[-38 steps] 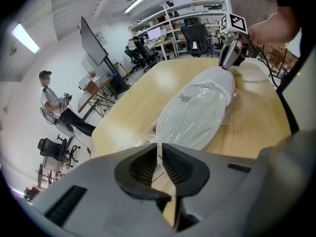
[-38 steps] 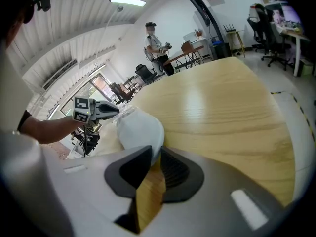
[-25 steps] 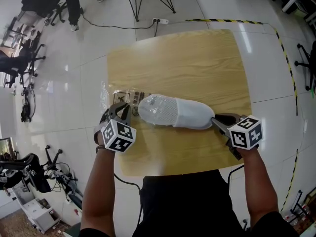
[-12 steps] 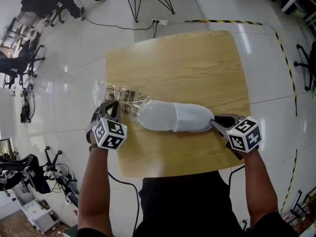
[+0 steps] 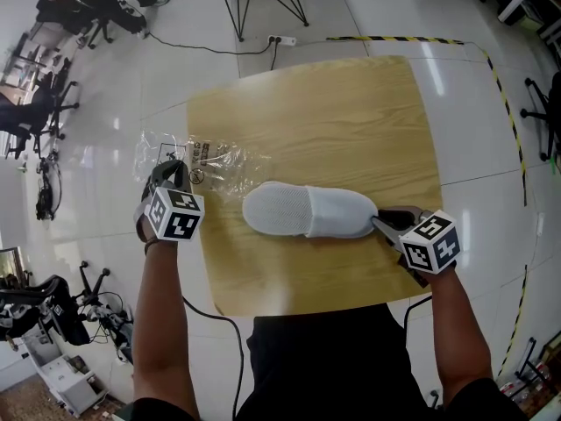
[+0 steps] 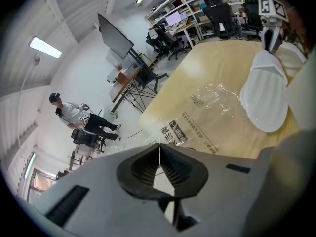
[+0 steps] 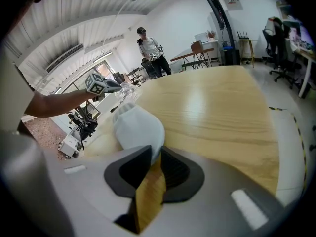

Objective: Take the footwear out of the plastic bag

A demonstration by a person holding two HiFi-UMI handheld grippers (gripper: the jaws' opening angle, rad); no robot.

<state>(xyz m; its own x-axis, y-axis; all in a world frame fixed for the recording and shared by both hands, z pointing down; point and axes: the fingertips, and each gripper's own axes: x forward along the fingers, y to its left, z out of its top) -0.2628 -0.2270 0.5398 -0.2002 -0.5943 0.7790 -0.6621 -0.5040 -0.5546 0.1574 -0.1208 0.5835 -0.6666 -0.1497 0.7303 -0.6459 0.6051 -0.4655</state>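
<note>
The right gripper (image 5: 379,222) is pinching the slipper (image 5: 307,210) by its heel, toe pointing toward the left gripper (image 5: 166,172), which is clamping the bag (image 5: 210,158) beyond.

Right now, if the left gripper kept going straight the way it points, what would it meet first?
The left gripper pinches the clear plastic bag in its shut jaws; straight ahead lies more of that bag, then probably the light wooden table edge, though depth is unclear.

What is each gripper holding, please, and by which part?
Left gripper: the plastic bag, pinched at its edge. Right gripper: the white slipper, gripped at the end farthest from the bag.
</note>
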